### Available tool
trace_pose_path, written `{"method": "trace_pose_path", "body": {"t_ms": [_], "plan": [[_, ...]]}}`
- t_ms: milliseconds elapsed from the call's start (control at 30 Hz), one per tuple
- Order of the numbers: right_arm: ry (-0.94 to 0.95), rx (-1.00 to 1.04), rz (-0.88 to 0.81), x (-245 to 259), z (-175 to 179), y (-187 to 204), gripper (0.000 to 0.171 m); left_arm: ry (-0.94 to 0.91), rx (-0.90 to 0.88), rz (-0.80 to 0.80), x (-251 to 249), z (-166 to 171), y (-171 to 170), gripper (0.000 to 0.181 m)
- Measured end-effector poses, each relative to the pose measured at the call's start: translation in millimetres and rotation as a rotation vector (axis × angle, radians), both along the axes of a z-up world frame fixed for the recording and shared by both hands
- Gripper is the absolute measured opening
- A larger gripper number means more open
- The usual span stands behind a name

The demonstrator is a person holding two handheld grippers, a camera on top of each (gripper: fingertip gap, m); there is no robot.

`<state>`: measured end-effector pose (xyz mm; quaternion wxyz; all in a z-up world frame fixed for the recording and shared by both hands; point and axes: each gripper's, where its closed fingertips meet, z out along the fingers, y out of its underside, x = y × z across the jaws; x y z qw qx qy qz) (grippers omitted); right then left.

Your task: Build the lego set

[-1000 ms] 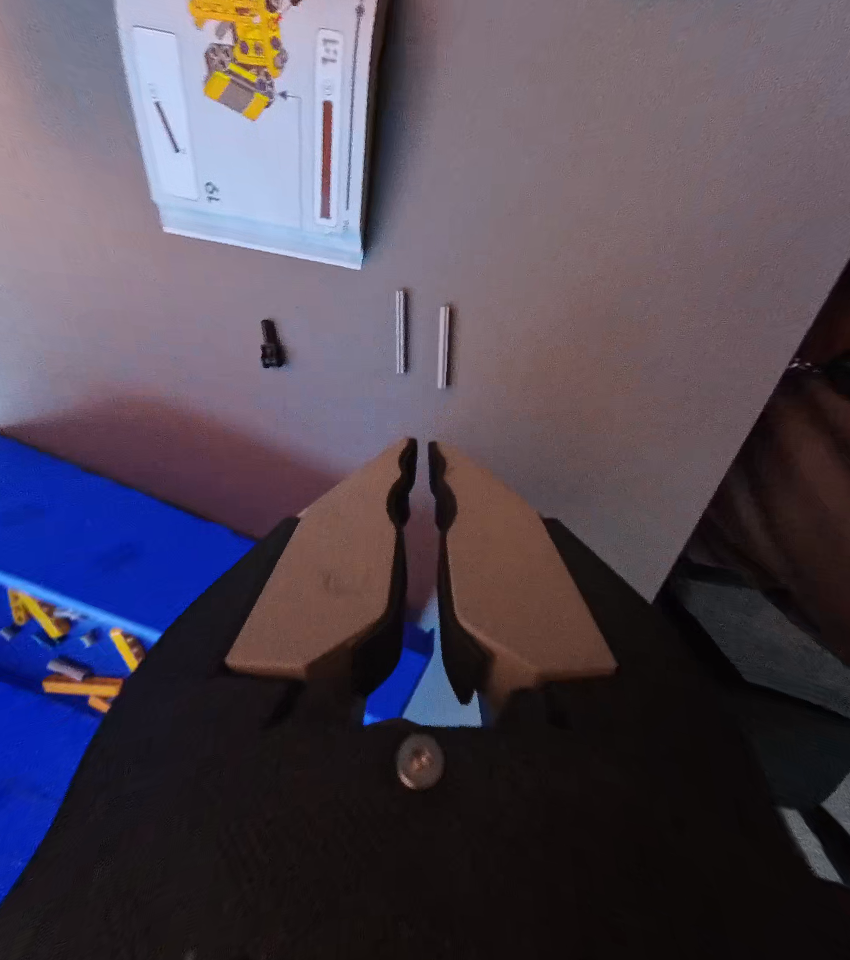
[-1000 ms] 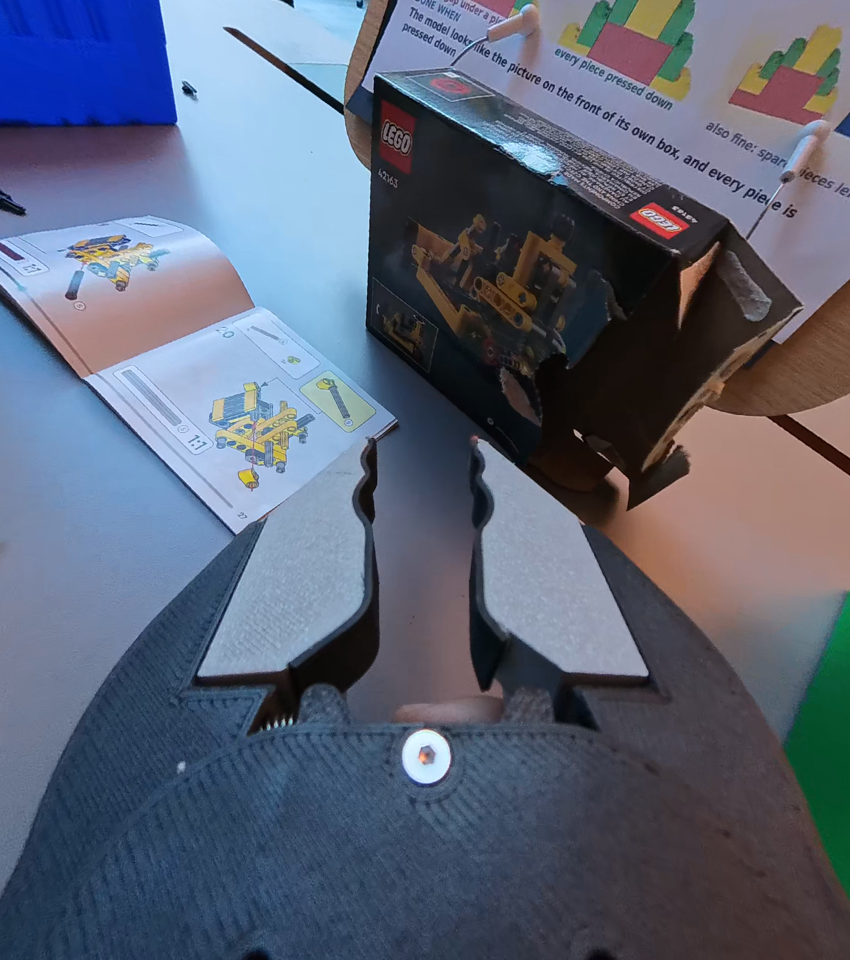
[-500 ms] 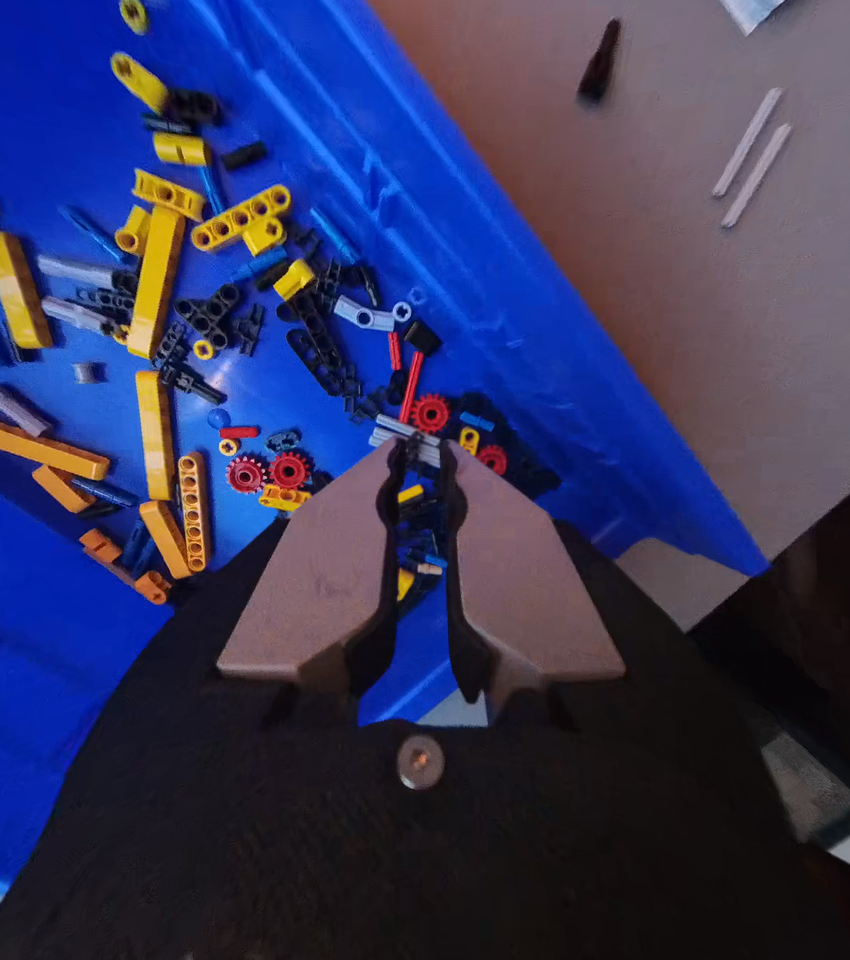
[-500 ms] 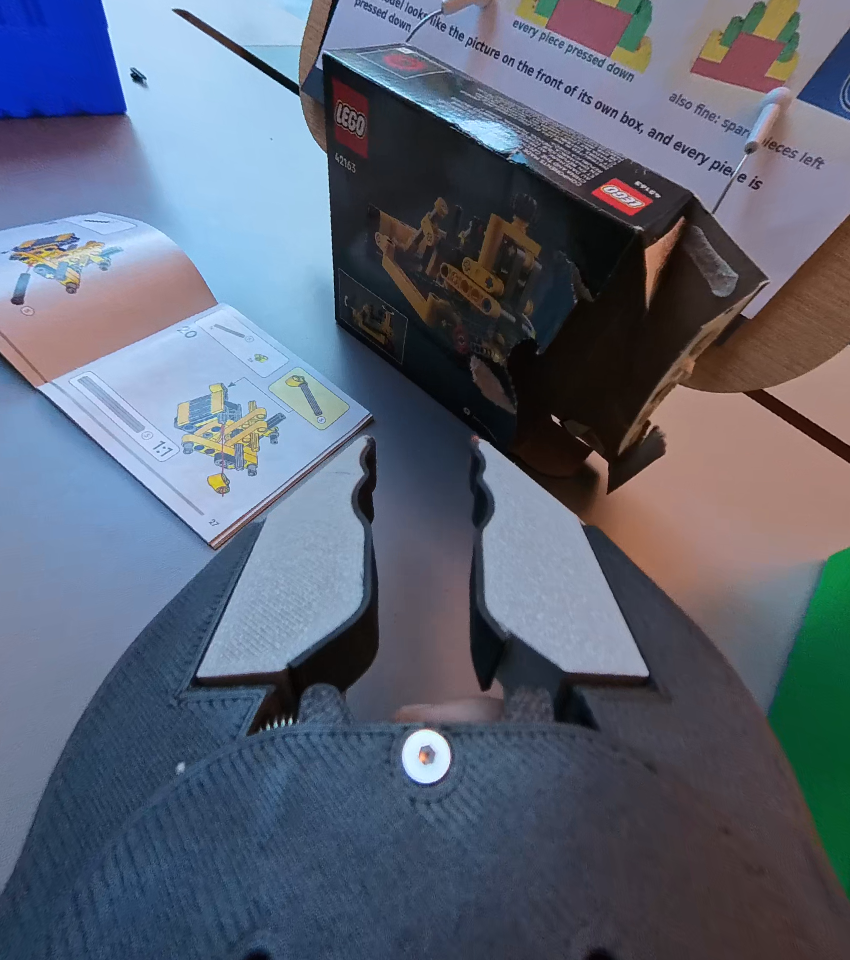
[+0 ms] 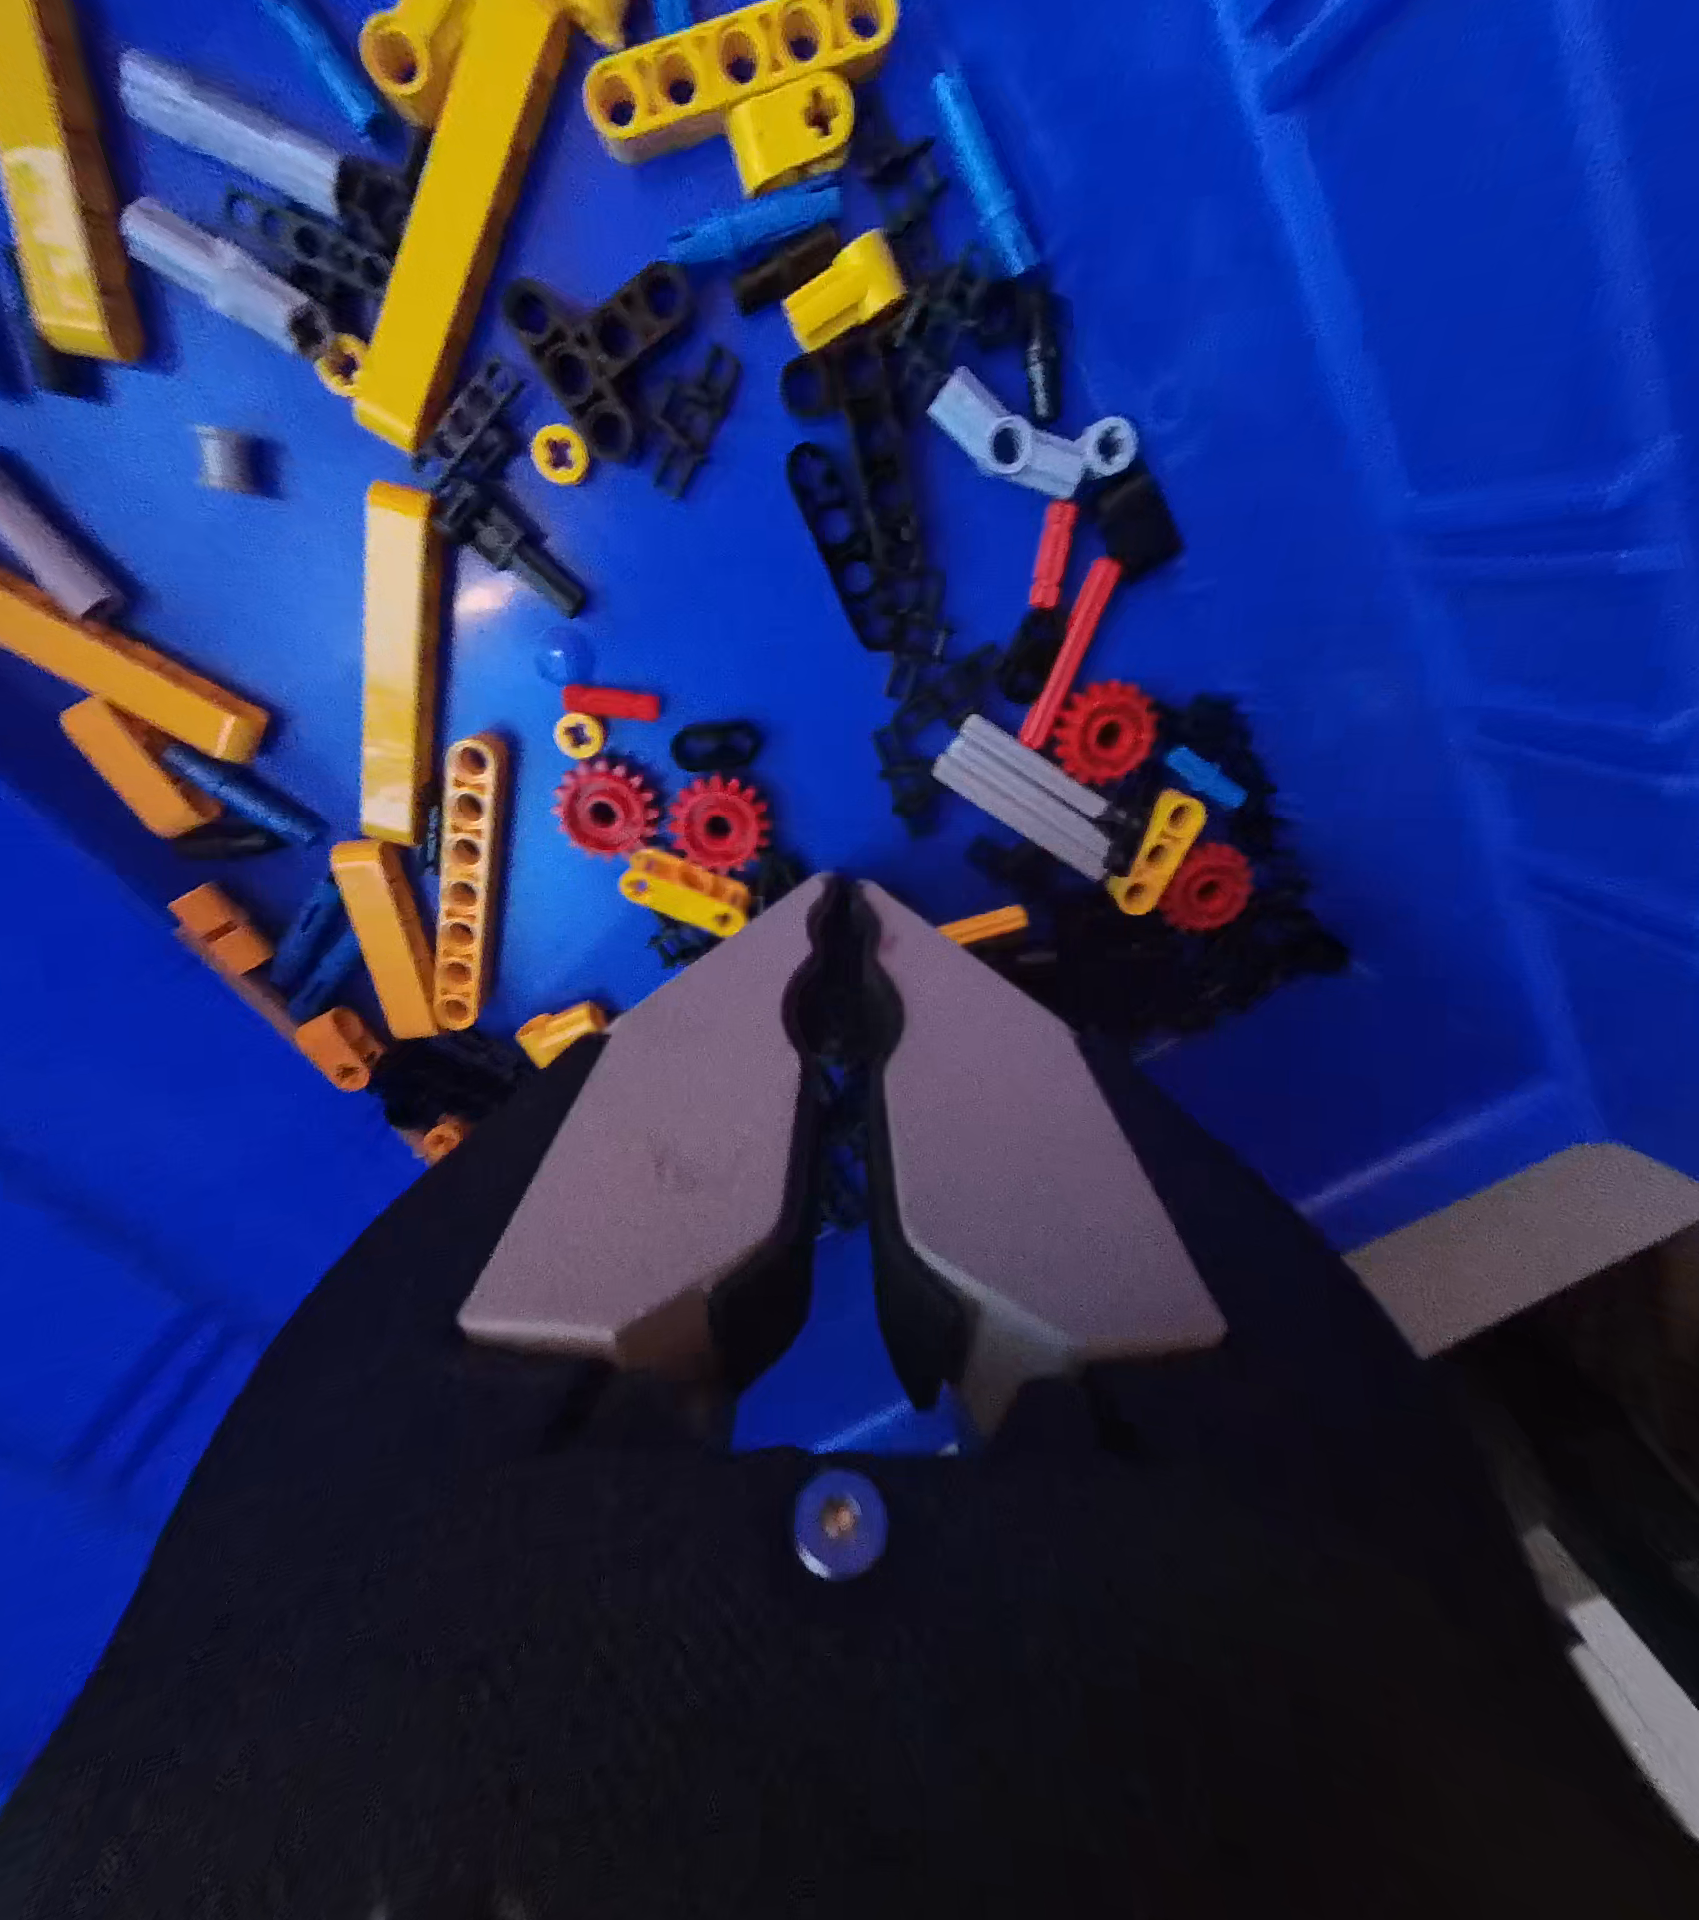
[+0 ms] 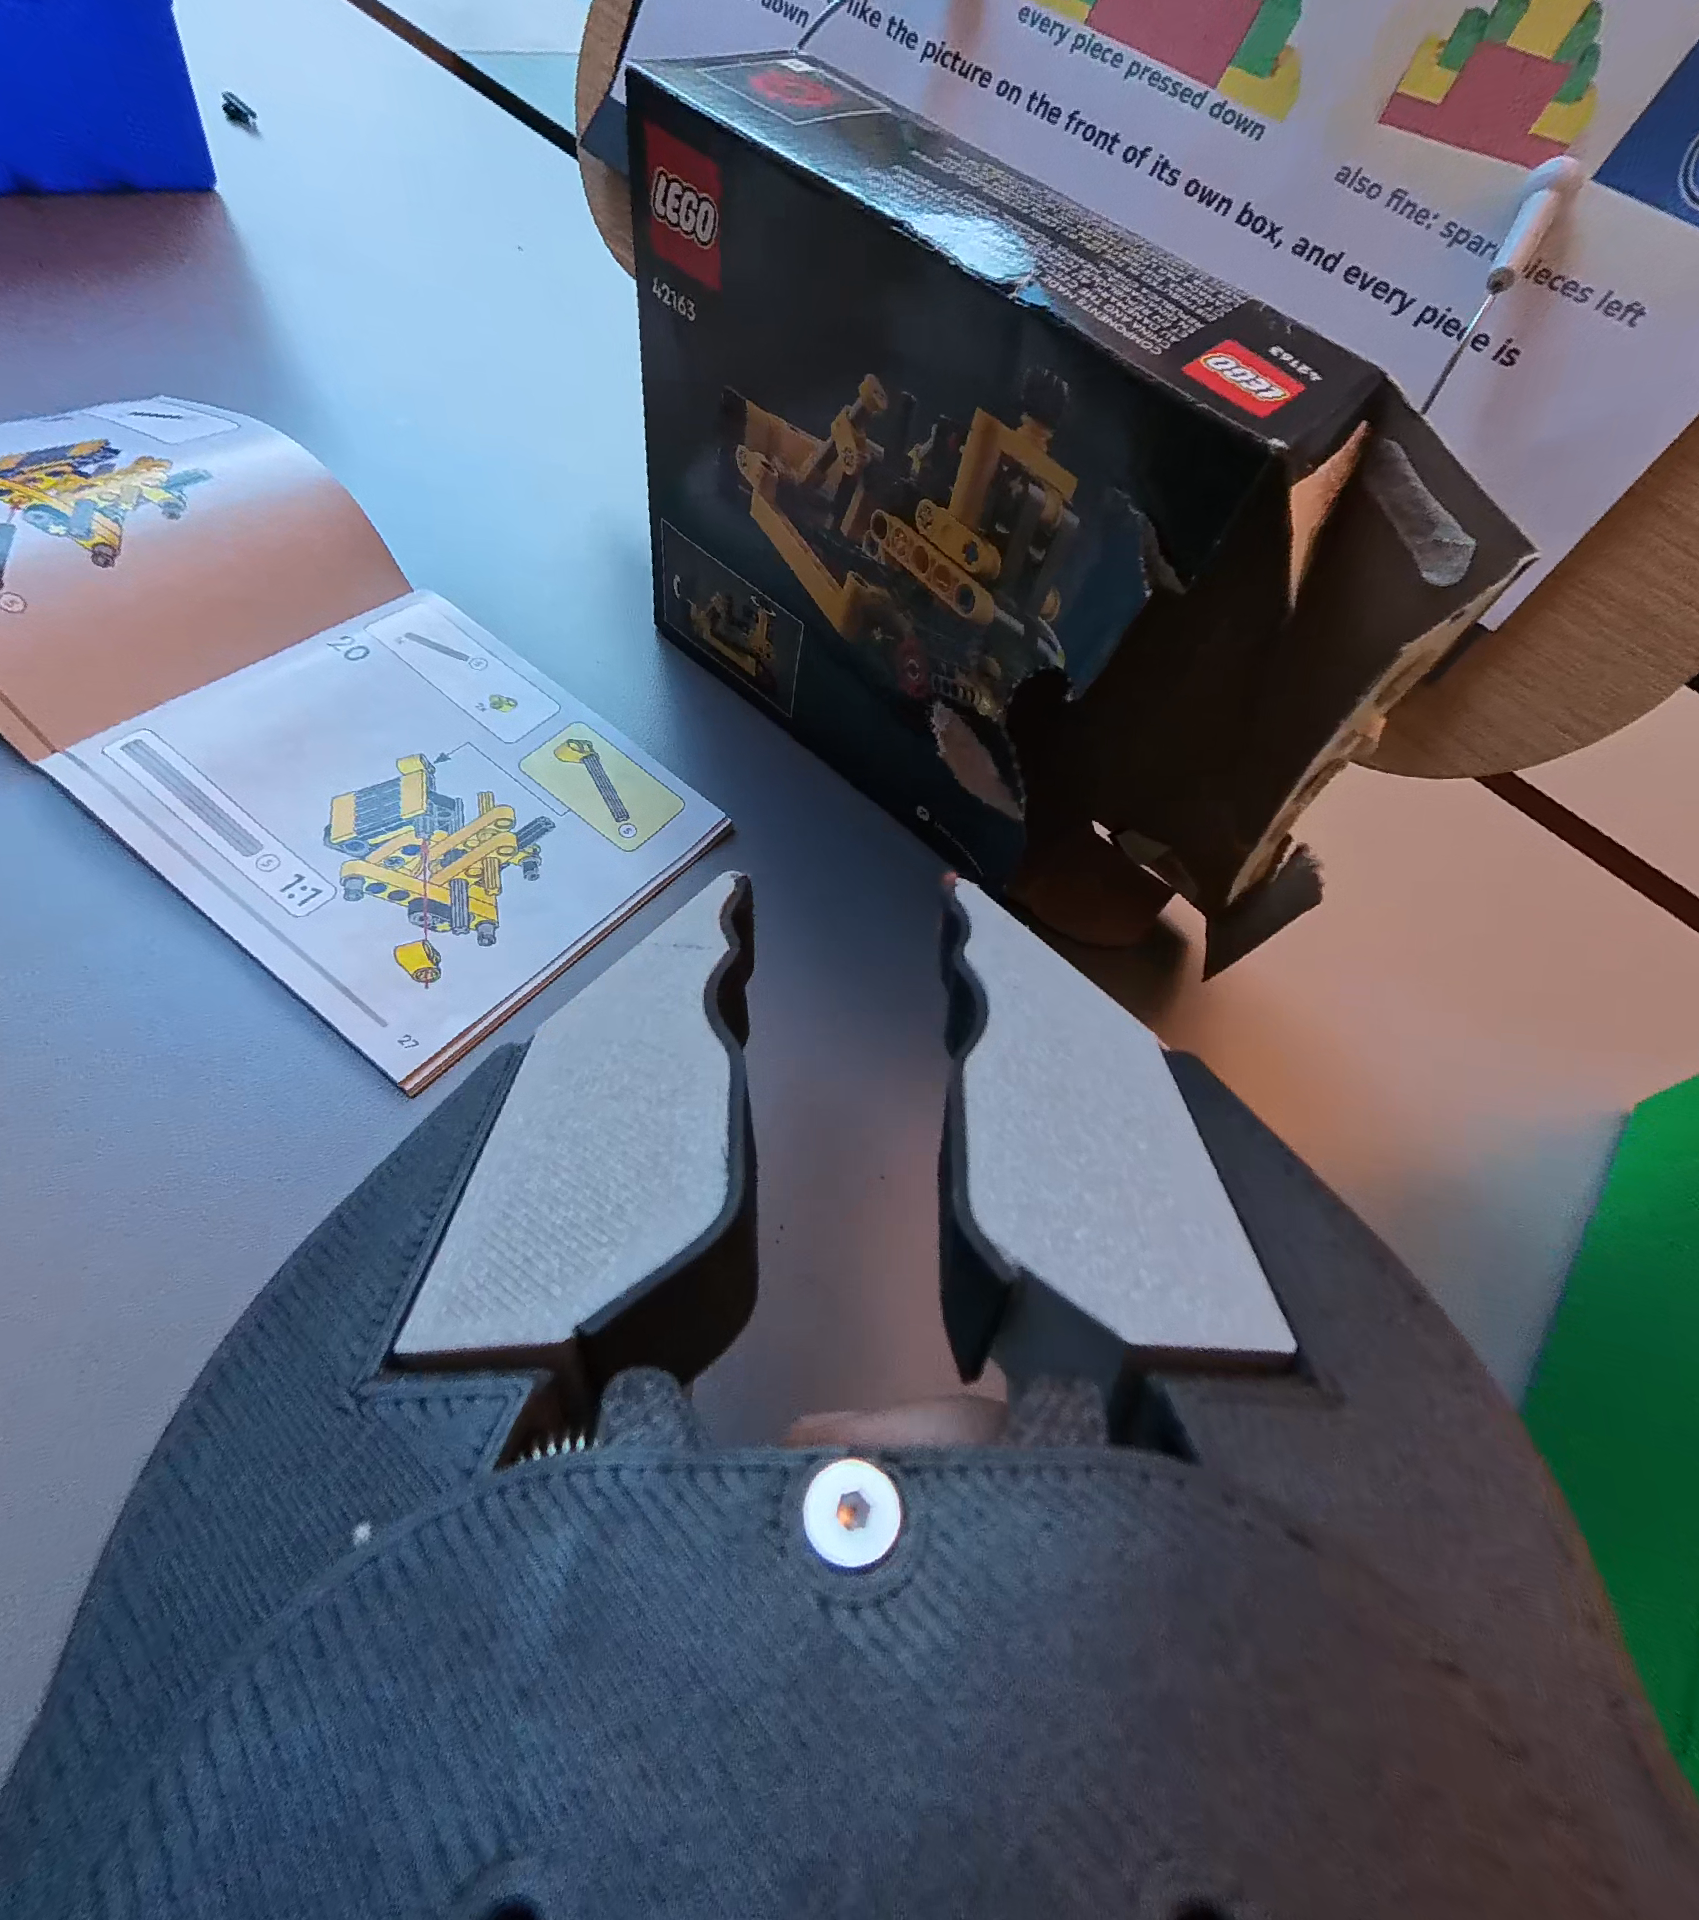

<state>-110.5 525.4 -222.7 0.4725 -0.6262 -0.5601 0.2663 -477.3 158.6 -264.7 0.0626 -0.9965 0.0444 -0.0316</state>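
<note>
While the left gripper (image 5: pixel 840 904) hangs over the blue plastic bin (image 5: pixel 1572 582), its jaws are closed, tips touching; whether anything sits between them I cannot tell. Scattered on the bin's floor are the loose lego pieces (image 5: pixel 720 520): long yellow beams (image 5: pixel 455 223) at the far left, a pair of red gears (image 5: pixel 663 816) just beyond the jaw tips, a grey axle bundle (image 5: pixel 1021 795) to the right, and a dark heap of black pins (image 5: pixel 1167 966) close on the right. Open blue floor lies between the beams and the gears. The bin's ribbed wall rises steeply on the right and hems in that side; its near right corner meets a bit of pale tabletop edge (image 5: pixel 1541 1236).

Over the dark grey tabletop (image 6: pixel 409 312), the right gripper (image 6: pixel 845 894) has its jaws open and empty, with bare surface showing through the gap. An open instruction booklet (image 6: pixel 305 727) lies to the left, its near corner just beside the left jaw. A black cardboard set box with a torn end (image 6: pixel 928 468) stands just beyond on the right, blocking the way forward on that side, and behind it leans a printed sheet on a round wooden board (image 6: pixel 1655 623). A green surface (image 6: pixel 1697 1403) borders the near right.
</note>
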Motion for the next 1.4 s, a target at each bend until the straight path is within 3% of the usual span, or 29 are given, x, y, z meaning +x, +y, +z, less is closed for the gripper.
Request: {"method": "trace_pose_path", "body": {"t_ms": [100,200,367,633,733,967,1100,1233,1400], "plan": [[-0.001,0.001,0.005,-0.2,-0.2,-0.8,0.032,0.048,0.004,0.044,-13.1,0.4,-1.5,0.003],[-0.001,0.005,0.009,-0.5,0.0,-1.7,0.032,-0.072,0.062,0.000,12.5,6.2,6.2,0.013],[-0.007,0.003,0.014,-0.9,-0.9,-2.3,0.031,-0.098,0.074,-0.026,30.6,2.9,15.7,0.021],[-0.010,0.007,0.021,-1.3,-1.2,-3.6,0.030,-0.065,0.069,0.013,27.4,2.0,20.0,0.014],[-0.015,0.011,0.021,-1.5,-1.7,-3.8,0.030,-0.080,0.075,-0.008,35.5,2.8,19.2,0.030],[-0.018,0.018,0.015,-1.4,-2.0,-3.2,0.028,-0.041,0.106,0.020,25.7,1.0,21.0,0.008],[-0.020,0.022,0.016,-1.5,-2.0,-3.5,0.028,-0.037,0.180,0.029,27.0,1.2,19.5,0.007],[-0.023,0.019,0.016,-1.7,-2.7,-3.2,0.027,-0.083,0.129,0.018,34.9,1.8,8.2,0.009],[-0.023,0.025,0.014,-1.6,-2.3,-3.2,0.026,0.015,0.121,-0.047,34.0,0.4,6.6,0.006]]}}
